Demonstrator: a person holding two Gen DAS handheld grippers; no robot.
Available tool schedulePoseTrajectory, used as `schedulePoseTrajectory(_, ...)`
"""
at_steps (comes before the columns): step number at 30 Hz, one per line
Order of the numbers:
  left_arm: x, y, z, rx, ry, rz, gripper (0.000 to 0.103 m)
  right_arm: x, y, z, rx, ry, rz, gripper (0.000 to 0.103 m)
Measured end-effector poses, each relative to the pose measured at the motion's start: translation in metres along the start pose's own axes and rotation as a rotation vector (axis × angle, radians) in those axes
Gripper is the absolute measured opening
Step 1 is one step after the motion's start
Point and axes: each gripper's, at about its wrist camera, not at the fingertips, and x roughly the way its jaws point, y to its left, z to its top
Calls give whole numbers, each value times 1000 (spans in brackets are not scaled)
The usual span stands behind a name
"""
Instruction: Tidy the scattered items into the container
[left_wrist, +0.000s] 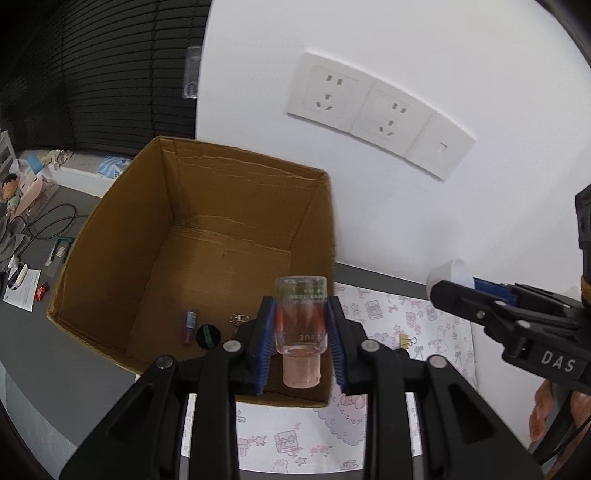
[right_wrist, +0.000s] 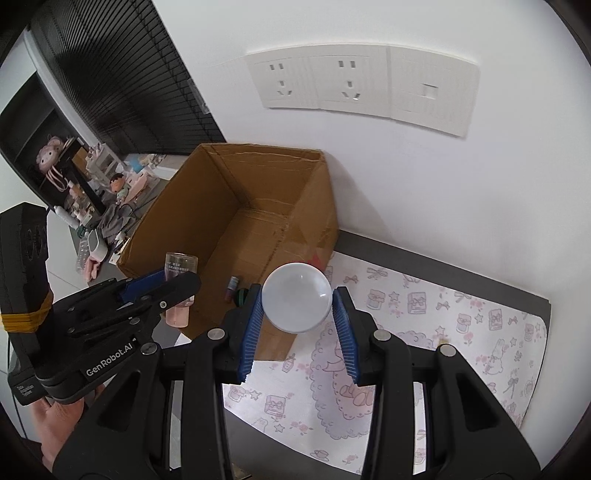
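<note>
My left gripper (left_wrist: 301, 317) is shut on a clear bottle with a pink cap (left_wrist: 301, 332), held cap-down above the near right part of the open cardboard box (left_wrist: 207, 192). It also shows in the right wrist view (right_wrist: 179, 291). My right gripper (right_wrist: 299, 306) is shut on a white round bulb (right_wrist: 297, 295), held over the box's near right corner (right_wrist: 317, 221). Inside the box lie a small pink tube (left_wrist: 189, 326), a dark round lid (left_wrist: 208, 336) and a metal clip (left_wrist: 238, 318).
A patterned white mat (right_wrist: 424, 332) covers the grey table to the right of the box, with a gold binder clip (left_wrist: 407, 341) on it. A wall with sockets (left_wrist: 376, 110) stands right behind. Clutter and cables (left_wrist: 33, 236) lie left of the box.
</note>
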Motion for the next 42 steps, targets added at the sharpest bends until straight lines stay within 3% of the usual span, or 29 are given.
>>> schedulePoseTrajectory(19,13,90,8,-133,63,31,27,77,75,31,-67,113,15,40)
schedulePoseTrajectory(26,14,105,9,-157,74,43,27,100,91,30,-81,153,12,40)
schedulePoseTrajectory(36,10,104,6,-182,70,39,28,97,93,27,-84,150,24,40)
schedulePoseTrajectory(38,8,103,4,-190,68,39,36,94,93,26,-84,142,26,45)
schedulePoseTrajectory(40,6,101,3,-194,65,36,61,89,90,25,-75,131,33,59)
schedulePoseTrajectory(42,3,100,2,-207,57,40,77,84,87,24,-65,120,38,78)
